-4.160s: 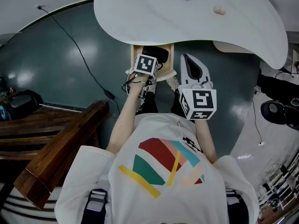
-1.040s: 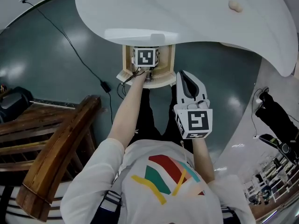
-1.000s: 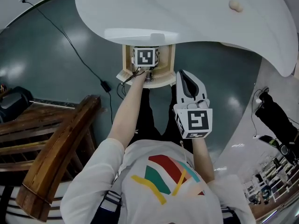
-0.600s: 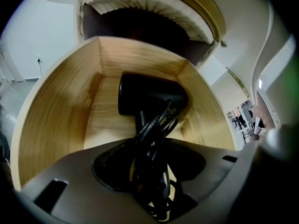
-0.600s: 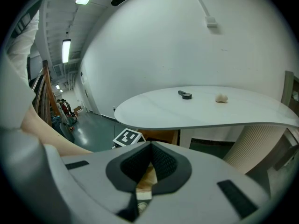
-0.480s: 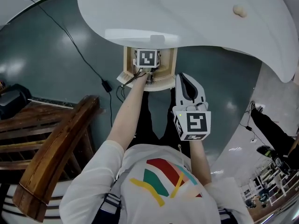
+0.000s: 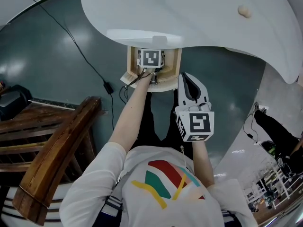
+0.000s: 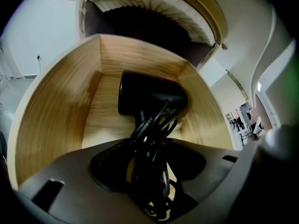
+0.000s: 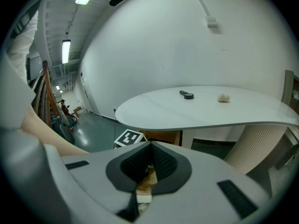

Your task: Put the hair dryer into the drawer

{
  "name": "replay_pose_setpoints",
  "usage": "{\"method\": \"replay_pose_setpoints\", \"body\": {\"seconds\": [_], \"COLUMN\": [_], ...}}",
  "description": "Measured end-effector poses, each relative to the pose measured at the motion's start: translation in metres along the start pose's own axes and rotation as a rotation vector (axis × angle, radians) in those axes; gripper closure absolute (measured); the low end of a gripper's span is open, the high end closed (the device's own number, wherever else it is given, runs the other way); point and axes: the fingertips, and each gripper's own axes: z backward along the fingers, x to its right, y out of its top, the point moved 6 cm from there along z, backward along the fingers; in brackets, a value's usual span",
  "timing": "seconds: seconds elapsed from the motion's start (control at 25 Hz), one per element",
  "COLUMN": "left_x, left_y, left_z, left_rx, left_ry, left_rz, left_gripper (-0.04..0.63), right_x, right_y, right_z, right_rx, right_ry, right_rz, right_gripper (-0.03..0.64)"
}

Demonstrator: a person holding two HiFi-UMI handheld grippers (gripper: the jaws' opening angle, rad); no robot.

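The left gripper (image 8: 150,181) is clamped on the hair dryer (image 8: 150,96), holding it inside the open drawer (image 8: 51,106) under the white table's (image 7: 189,18) near edge. The next move looks like letting go (right gripper (image 9: 142,183) pinched shut, empty).

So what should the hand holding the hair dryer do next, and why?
Probably open the left gripper and let go: the hair dryer is already inside the drawer, seemingly on its floor, and the jaws are shut on its cord-wrapped handle.

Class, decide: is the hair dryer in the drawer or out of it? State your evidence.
In. The hair dryer sits between the wooden walls of the drawer, the left gripper shut on its cord-wrapped handle.
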Motion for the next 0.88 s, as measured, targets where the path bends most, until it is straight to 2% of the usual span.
{"method": "replay_pose_setpoints", "body": {"seconds": [0.56, 0.88], "left_x": [0.008, 0.018], "left_y": [0.013, 0.031], "left_z": [0.024, 0.050], "left_rx": [0.064, 0.107], "left_ry": [-0.028, -0.020], "left_rz": [-0.023, -0.055], "left_gripper": [0.342, 0.342], "right_x": [-0.014, -0.020], "right_y": [0.014, 0.034], "right_z": [-0.001, 0.005], "right_rx": [0.032, 0.075], "right_ry": [0.031, 0.047], "right_rz": [0.015, 0.038], "right_gripper": [0.607, 0.607]}}
